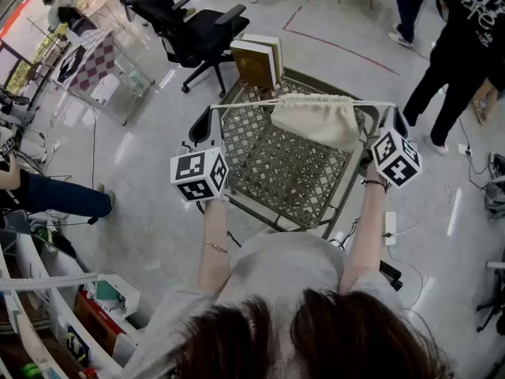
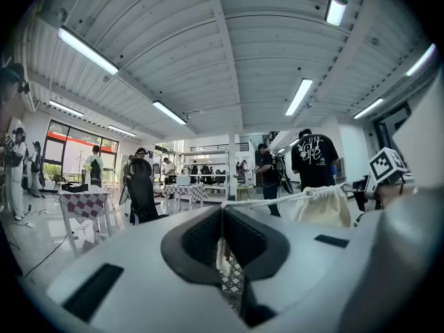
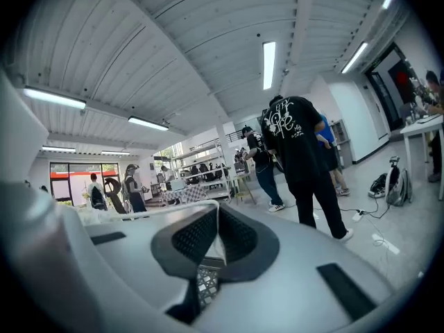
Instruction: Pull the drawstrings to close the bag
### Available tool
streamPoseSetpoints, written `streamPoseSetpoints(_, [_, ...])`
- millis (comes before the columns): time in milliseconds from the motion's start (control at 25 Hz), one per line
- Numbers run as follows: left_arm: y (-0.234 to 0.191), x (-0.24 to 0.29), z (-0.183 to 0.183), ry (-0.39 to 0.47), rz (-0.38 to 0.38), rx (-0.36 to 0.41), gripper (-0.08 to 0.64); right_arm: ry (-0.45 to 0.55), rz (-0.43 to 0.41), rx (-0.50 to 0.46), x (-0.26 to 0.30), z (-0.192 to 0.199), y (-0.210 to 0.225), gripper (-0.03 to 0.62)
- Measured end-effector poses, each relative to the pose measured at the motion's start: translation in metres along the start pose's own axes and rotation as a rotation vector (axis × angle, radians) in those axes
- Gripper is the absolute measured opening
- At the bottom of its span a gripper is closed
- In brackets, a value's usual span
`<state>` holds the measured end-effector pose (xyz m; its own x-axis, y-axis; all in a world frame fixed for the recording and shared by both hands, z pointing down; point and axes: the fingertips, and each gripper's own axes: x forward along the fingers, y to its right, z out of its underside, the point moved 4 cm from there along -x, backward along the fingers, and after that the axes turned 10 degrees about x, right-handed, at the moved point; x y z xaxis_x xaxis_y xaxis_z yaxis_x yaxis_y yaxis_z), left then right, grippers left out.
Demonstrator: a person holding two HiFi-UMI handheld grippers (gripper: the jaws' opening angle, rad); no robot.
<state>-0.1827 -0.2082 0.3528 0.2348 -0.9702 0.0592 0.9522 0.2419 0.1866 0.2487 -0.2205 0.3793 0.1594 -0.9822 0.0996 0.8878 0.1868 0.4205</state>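
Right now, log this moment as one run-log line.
stage: closing pull | left gripper: shut on left drawstring | right gripper: shut on right drawstring | bag: mouth cinched, hanging between grippers above lattice table

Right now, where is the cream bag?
Head view, upper centre: the cream bag hangs over the lattice table on drawstrings stretched from the left gripper to the right gripper, nearer the right.

One bag [image 1: 316, 119]; two drawstrings [image 1: 245, 103] [image 1: 372, 103]; two claws [image 2: 222, 215] [image 3: 217, 218]; one lattice table [image 1: 292, 176]; two books [image 1: 254, 66] [image 1: 273, 50]; one office chair [image 1: 193, 26].
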Motion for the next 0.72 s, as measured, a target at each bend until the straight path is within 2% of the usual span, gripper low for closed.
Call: streamPoseSetpoints(720, [-0.0073,-0.0065,0.0024,-0.004,-0.021,-0.001,0.028,0.0,-0.029,-0.018,-0.001,-0.002,-0.0004,0.025])
